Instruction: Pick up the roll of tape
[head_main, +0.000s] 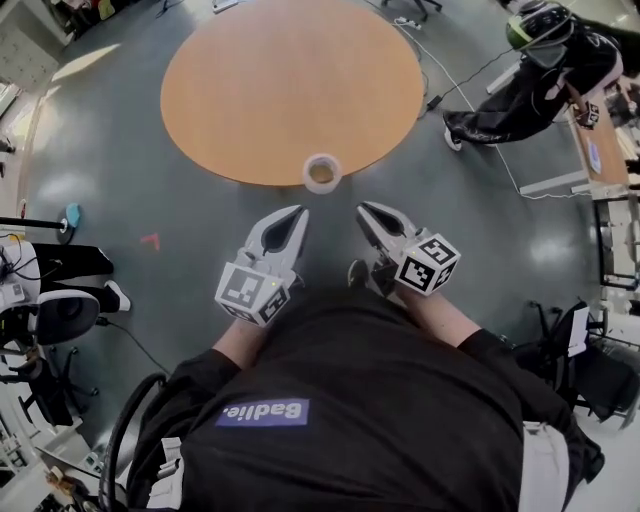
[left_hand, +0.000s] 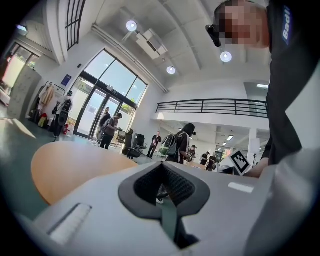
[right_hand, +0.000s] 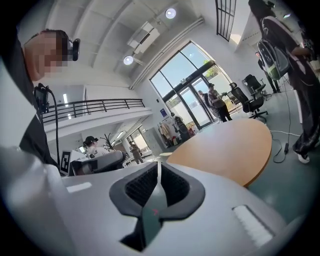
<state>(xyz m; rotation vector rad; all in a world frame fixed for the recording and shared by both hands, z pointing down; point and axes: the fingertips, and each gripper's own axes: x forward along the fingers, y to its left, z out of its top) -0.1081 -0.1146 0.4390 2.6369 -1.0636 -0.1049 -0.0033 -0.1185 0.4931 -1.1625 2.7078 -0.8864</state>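
Observation:
The roll of tape (head_main: 322, 172), pale with a brownish core, lies flat at the near edge of the round wooden table (head_main: 290, 80). Both grippers hover over the grey floor just short of that edge, pointing at the table. My left gripper (head_main: 298, 212) is shut and empty, a little left of and nearer than the roll. Just right of the roll, my right gripper (head_main: 364, 209) is also shut with nothing in it. The left gripper view shows closed jaws (left_hand: 161, 166) and the tabletop (left_hand: 70, 167) at the left. In the right gripper view, shut jaws (right_hand: 159, 167) face the tabletop (right_hand: 225, 147).
A person in black (head_main: 525, 95) stands beside a desk (head_main: 600, 150) at the upper right, with cables (head_main: 470, 90) across the floor there. Office chairs (head_main: 50, 315) stand at the left. Several people (left_hand: 112, 130) stand by the glass doors far behind the table.

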